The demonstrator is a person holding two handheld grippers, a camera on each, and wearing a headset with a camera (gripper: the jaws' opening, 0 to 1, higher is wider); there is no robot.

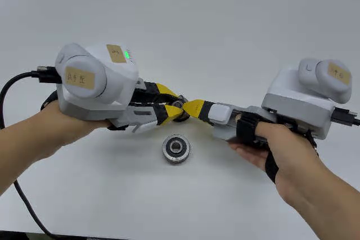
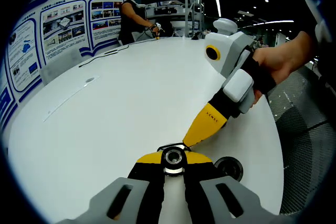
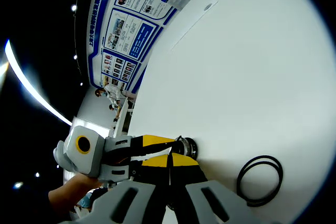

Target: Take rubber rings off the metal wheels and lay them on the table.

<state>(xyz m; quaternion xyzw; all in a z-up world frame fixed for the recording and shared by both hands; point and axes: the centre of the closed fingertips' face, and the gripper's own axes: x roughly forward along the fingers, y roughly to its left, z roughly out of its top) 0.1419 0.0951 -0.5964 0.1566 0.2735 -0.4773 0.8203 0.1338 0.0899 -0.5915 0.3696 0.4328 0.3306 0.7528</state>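
Two metal wheels, head view: held wheel (image 1: 181, 106) clamped in left gripper (image 1: 173, 108) fingers; second wheel (image 1: 176, 148) lies flat on the tabletop (image 1: 236, 37) just beside. Right gripper (image 1: 194, 108) tips touch the held wheel. Left gripper view: fingers clenched on it, second wheel at right. Right gripper view: own fingers pressed together, rubber ring (image 3: 260, 179) loose on tabletop nearby.

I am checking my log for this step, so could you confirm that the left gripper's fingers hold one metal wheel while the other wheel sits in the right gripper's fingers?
Not quite: the other wheel lies on the table, below both grippers, as the head view shows. The fingers of the left gripper do hold one metal wheel; those of the right gripper pinch its rubber ring.
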